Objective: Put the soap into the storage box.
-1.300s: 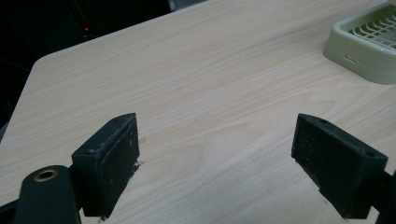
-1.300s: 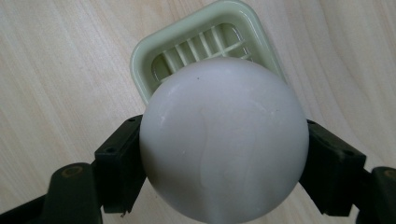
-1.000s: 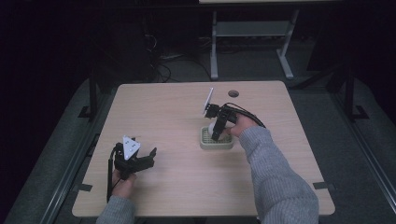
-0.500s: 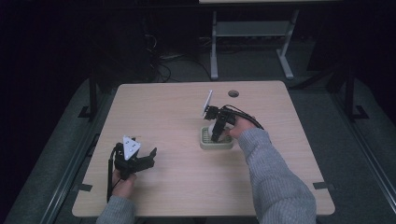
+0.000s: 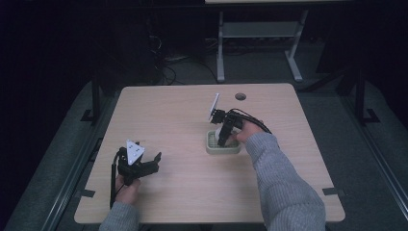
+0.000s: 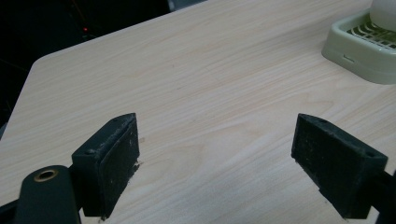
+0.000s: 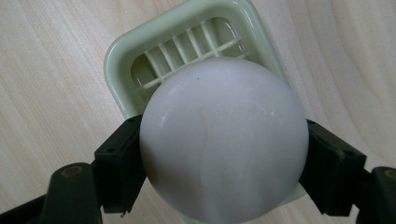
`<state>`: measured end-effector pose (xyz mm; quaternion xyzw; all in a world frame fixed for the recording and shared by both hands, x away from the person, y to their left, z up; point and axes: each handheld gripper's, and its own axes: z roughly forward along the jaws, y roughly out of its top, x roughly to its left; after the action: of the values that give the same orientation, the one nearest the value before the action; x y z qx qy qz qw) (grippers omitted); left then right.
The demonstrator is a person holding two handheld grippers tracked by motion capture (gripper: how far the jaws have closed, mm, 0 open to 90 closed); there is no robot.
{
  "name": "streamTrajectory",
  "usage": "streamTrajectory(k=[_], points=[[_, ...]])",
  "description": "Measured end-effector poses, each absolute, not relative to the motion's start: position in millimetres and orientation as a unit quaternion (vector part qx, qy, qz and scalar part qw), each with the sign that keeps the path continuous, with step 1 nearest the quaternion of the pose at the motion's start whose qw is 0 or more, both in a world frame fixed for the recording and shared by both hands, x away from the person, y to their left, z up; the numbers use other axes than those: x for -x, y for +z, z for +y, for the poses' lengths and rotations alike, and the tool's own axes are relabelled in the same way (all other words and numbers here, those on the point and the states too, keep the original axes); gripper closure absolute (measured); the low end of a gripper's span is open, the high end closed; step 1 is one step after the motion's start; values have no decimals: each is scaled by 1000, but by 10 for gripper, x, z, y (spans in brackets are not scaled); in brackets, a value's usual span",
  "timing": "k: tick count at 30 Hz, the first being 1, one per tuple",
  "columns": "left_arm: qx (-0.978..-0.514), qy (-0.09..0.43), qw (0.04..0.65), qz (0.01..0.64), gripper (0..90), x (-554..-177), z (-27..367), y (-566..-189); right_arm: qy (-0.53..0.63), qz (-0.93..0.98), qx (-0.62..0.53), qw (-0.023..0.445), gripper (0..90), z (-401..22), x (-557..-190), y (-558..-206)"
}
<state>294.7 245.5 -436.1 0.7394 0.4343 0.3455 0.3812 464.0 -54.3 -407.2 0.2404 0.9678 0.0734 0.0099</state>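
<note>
Right claw [image 7: 219, 154] is clamped on a white ball [image 7: 223, 140], one black jaw pressed to each side of it, ball sitting right between the pads and bulging past them toward the camera. Claw points down at a pale green slotted tray [image 7: 187, 42]; ball is directly above the tray's grid, covering most of it, can't tell if it touches the grid or hangs just clear. In the high view the right claw [image 5: 224, 139] is over the same tray [image 5: 211, 147], which sits on the tabletop [image 5: 168, 110] a bit right of centre, with the sleeved right forearm [image 5: 279, 183] reaching in from the near edge. Cable hole [image 5: 240, 96] in the tabletop lies beyond the tray, near the far edge. Left claw [image 5: 150, 163] is well left of the tray, near the front-left corner, held in the left hand [image 5: 126, 188], low over bare wood. Left gripper view: left claw [image 6: 215, 154] jaws spread wide, nothing between them, just wood grain; tray [image 6: 359, 46] with the ball [image 6: 384, 11] above it shows far off at top right.
</note>
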Motion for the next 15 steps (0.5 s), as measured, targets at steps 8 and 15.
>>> streamTrajectory(k=[8, 15], points=[[-739, 346, 381, 434, 148, -2947, 2456, -4359, 66, 969, -237, 9, 234, -513, -4642, -4117], [-740, 345, 380, 435, 148, -2949, 2460, -4359, 62, 968, -244, 3, 234, -529, -4643, -4119]])
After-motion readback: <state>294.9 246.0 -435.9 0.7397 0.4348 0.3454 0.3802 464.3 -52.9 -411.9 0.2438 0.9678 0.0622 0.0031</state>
